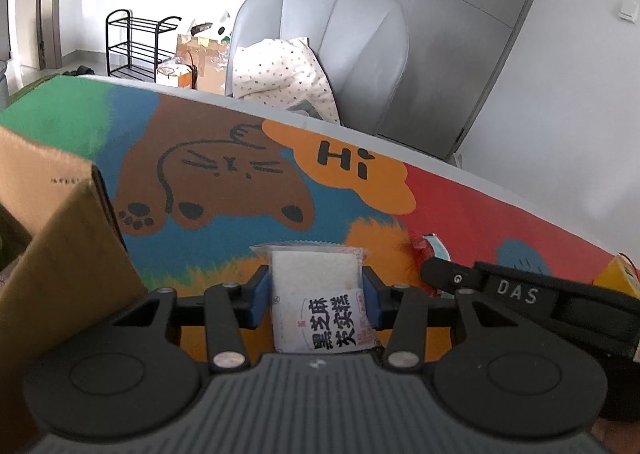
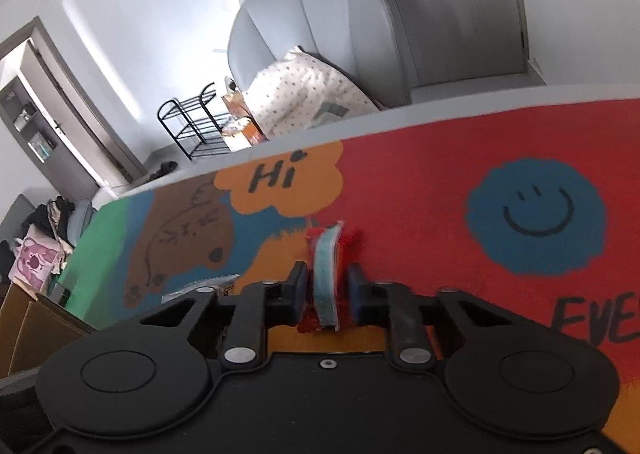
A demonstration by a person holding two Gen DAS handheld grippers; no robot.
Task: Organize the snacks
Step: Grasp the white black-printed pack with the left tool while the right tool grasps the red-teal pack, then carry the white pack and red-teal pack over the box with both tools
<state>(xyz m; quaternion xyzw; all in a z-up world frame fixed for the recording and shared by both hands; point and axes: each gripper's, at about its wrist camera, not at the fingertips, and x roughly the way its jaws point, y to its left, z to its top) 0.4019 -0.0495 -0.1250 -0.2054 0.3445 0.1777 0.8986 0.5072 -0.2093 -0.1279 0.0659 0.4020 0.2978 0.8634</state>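
My left gripper [image 1: 316,294] is shut on a white snack packet [image 1: 316,294] with black Chinese lettering, held above the colourful cartoon mat [image 1: 224,181]. A brown cardboard box [image 1: 60,254] stands close at my left. My right gripper [image 2: 327,290] is shut on a red and teal snack packet [image 2: 326,278], held edge-on between the blue pads above the red part of the mat [image 2: 420,193]. The right gripper's black body [image 1: 520,294] and its red packet [image 1: 428,246] show at the right of the left wrist view. The white packet's serrated edge [image 2: 208,286] shows at the left of the right wrist view.
A yellow snack item [image 1: 618,274] lies at the mat's right edge. Beyond the table stand a grey armchair [image 1: 320,33] with a dotted cushion [image 1: 280,77], a black shoe rack [image 1: 136,45] and boxes on the floor. Cardboard [image 2: 32,326] shows at the far left.
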